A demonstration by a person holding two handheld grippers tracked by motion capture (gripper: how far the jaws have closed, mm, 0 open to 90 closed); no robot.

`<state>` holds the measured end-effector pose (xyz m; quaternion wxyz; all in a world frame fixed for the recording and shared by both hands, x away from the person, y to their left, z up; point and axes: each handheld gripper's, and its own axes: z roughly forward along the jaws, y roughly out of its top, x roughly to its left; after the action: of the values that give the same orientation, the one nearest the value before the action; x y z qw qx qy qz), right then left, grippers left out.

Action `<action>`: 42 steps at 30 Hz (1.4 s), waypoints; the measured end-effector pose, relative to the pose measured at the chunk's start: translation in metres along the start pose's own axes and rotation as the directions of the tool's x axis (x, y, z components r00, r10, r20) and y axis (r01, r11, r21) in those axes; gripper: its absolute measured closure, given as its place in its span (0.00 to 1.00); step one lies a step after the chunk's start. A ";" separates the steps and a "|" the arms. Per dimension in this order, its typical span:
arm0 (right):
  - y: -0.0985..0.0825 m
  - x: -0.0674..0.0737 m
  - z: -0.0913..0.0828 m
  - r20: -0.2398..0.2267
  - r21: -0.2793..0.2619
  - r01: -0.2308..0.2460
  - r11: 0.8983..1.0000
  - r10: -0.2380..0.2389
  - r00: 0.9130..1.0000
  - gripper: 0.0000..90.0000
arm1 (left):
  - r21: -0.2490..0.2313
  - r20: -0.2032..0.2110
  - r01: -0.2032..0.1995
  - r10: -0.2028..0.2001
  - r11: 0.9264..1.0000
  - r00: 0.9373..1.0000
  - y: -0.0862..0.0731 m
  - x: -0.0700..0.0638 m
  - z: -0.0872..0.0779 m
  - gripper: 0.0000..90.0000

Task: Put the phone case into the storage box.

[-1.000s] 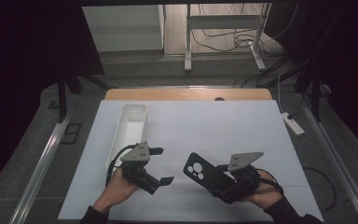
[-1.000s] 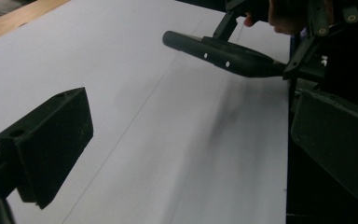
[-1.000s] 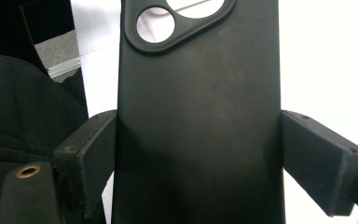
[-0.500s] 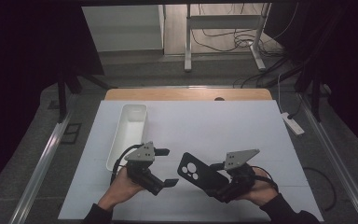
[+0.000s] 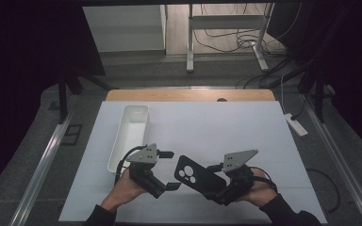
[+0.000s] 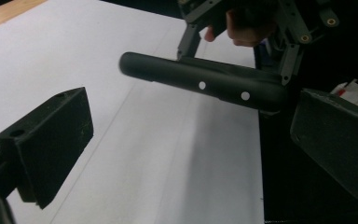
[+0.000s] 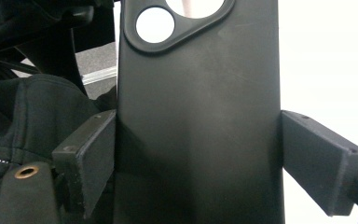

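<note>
A black phone case (image 5: 194, 176) with a camera cutout hangs just above the white table, its cutout end pointing left. My right gripper (image 5: 215, 186) is shut on it; in the right gripper view both pads (image 7: 89, 156) press the long edges of the phone case (image 7: 196, 107). My left gripper (image 5: 168, 170) stands open just left of the case, nothing between its fingers. In the left gripper view the case (image 6: 205, 82) shows edge-on above and beyond the open left gripper (image 6: 191, 144), with the hand and right gripper (image 6: 261, 28) behind it.
A long white tray (image 5: 129, 134) lies on the white table sheet (image 5: 226, 127) at the left, just beyond my left gripper. A wooden strip (image 5: 188, 95) marks the far table edge. A power strip (image 5: 295, 125) lies on the floor at the right.
The right gripper has carried the phone case slightly to the left, closer to the open left gripper. The left hand has stayed where it was.
</note>
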<state>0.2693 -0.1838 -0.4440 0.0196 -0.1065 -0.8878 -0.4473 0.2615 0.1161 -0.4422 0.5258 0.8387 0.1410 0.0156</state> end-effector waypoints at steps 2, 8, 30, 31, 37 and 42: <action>0.001 0.002 0.001 -0.009 -0.001 0.002 1.000 -0.002 1.000 0.17 | 0.004 0.008 -0.007 0.007 1.000 1.000 0.000 -0.001 0.001 0.00; 0.003 0.003 0.004 -0.028 -0.006 0.015 1.000 -0.015 0.999 0.17 | -0.003 0.028 -0.015 0.015 1.000 0.999 0.001 -0.003 0.003 0.00; 0.008 0.007 0.009 -0.107 -0.026 0.050 0.998 -0.052 0.993 0.17 | -0.058 0.129 -0.023 0.030 0.998 0.991 0.001 -0.006 0.002 0.10; 0.008 0.006 0.008 -0.108 -0.026 0.052 0.998 -0.054 0.993 0.17 | -0.064 0.140 -0.016 0.025 0.998 0.990 0.000 -0.005 0.001 0.10; 0.007 0.007 0.008 -0.110 -0.020 0.070 0.997 -0.072 0.991 0.17 | -0.065 0.170 0.010 0.002 0.998 0.985 0.000 -0.003 0.000 0.13; 0.007 0.006 0.009 -0.106 -0.017 0.067 0.998 -0.069 0.992 0.16 | -0.051 0.172 0.022 -0.012 0.998 0.985 0.000 -0.002 0.001 0.15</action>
<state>0.2650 -0.1715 -0.4435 0.0510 -0.0522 -0.8857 -0.4586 0.2600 0.1152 -0.4424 0.5580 0.8215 0.1019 -0.0575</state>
